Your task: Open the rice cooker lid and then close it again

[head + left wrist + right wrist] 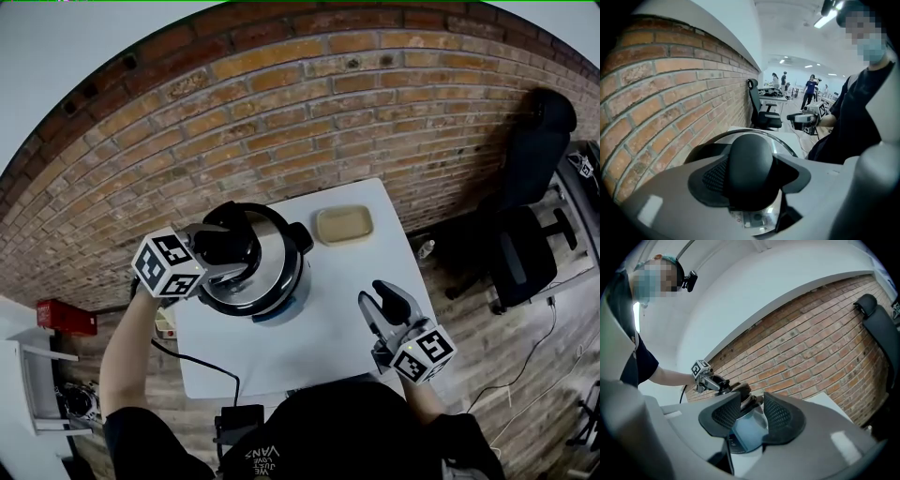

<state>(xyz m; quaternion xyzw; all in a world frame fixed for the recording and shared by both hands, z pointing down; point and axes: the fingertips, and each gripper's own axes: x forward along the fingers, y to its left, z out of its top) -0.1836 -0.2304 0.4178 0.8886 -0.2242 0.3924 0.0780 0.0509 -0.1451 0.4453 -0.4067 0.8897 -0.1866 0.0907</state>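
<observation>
A steel rice cooker [284,277] with a blue front [749,433] stands on the white table [337,319] near the brick wall. Its shiny lid [274,251] carries a black knob [231,244]. My left gripper [219,251] is shut on that knob [750,166], which fills the space between the jaws in the left gripper view. I cannot tell whether the lid [786,146] is raised off the pot. My right gripper [387,300] hovers over the table's right front, apart from the cooker. Its jaws stand open with nothing between them, pointing at the cooker in the right gripper view.
A beige rectangular dish [343,225] lies at the table's far right corner. A black cord [204,362] runs off the table's front left. A black office chair [521,253] stands to the right, and a red box [66,318] sits on the floor at the left.
</observation>
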